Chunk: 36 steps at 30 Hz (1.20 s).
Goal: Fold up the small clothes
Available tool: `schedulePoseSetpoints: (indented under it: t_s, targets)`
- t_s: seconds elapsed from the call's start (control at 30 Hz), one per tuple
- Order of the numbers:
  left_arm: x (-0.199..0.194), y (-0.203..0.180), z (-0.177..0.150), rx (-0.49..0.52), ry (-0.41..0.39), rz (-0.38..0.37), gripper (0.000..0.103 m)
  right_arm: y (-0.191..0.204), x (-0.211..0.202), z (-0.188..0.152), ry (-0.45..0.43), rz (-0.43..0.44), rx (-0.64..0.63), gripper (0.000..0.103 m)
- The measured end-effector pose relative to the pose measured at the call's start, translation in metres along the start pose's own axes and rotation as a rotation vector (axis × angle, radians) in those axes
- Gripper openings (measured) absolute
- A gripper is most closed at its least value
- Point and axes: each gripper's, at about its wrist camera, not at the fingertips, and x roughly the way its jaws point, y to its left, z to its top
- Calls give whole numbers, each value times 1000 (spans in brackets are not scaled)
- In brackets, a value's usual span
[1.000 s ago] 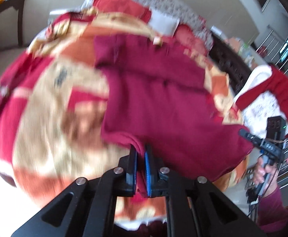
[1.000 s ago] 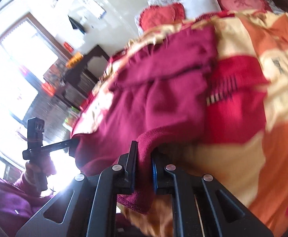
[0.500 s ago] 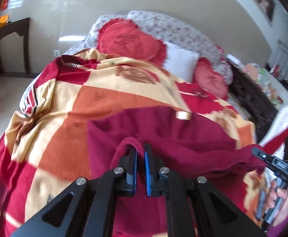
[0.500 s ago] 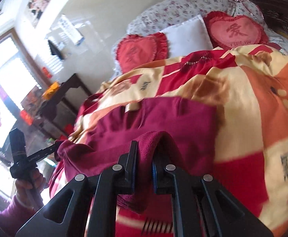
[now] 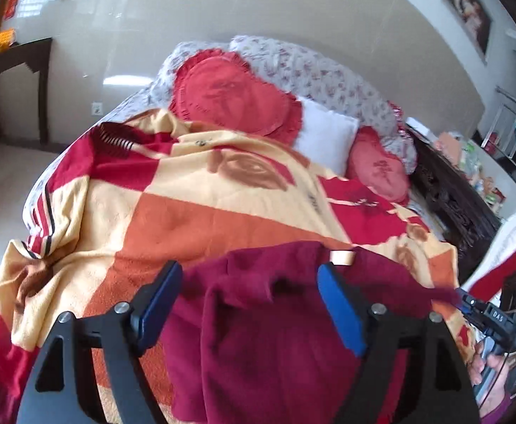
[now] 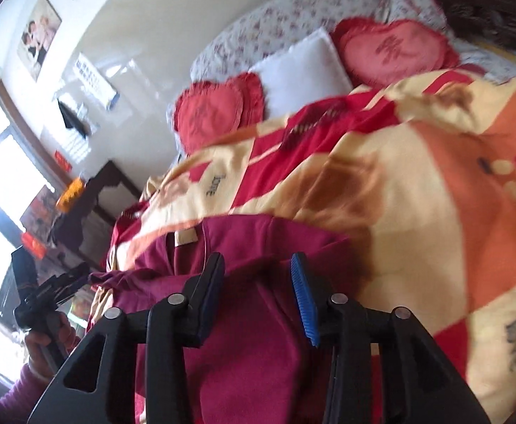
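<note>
Where a patterned blanket (image 5: 194, 212) covers the bed, maroon garment (image 5: 275, 335) lying, heart cushions (image 5: 229, 95)

- Left wrist cam: sits behind left gripper (image 5: 247, 304), looks fwd along its fingers, low over bed, very close to maroon garment (image 5: 275, 346); faces headboard end w/ pillows (image 5: 323, 137).
- Right wrist cam: behind right gripper (image 6: 258, 300), tilted, same low close range over the garment (image 6: 244, 346); faces pillows (image 6: 298, 70) & window side.
- Shared: garment, patterned blanket (image 5: 187, 219), red heart cushions, white pillow, wall.
- Each cam catches the other gripper at frame edge: right one (image 5: 487, 318) in left view, left one (image 6: 46, 293) in right view.
</note>
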Motion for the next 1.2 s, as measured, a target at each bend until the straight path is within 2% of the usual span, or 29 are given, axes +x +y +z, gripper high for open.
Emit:
schedulePoseSetpoints:
  t_s: [0.07,0.13,0.2,0.27,0.37,0.43,0.47,0.53,0.67,0.73,0.8,0.9,1.0,1.07,1.13,1.2]
  targets:
    - [-5,-4,-5,26,-6,19,82,6,-12,-11,-8,32,-37,17]
    - [0,-8,-12,56,-2,44,82,22,-10,-28,35,19,-140,8]
    - [21,-13,-16,92,46,80,82,37,1,-38,65,-5,-216,8]
    - [41,-14,-21,84,82,100,82,48,19,-35,79,-29,-271,8]
    - [85,-10,-30,65,207,156,82,47,59,-8,72,-67,-236,8]
    - [103,-3,-35,56,250,188,82,34,85,5,88,-161,-182,8]
    - [106,1,-36,51,255,189,82,27,94,9,107,-182,-153,7]
    - [100,9,-36,29,253,164,80,14,102,14,113,-142,-94,7]
    - [55,21,-37,25,214,86,79,17,74,8,114,-113,-109,9]
    - [22,25,-44,39,188,35,81,18,49,-4,107,-90,-124,14]
    - [-6,29,-60,90,163,17,87,18,23,-24,117,-71,-148,14]
    - [-29,35,-86,107,186,-41,87,13,-1,-54,152,-76,-171,15]
    - [-26,38,-111,95,271,-97,87,8,-12,-77,181,-93,-188,15]
    - [-20,36,-129,106,299,-82,84,4,-15,-88,189,-100,-177,15]
    - [-11,37,-138,90,323,-86,69,-1,-14,-95,200,-95,-145,15]
    - [-5,35,-143,91,326,-89,66,-2,-11,-97,201,-93,-128,15]
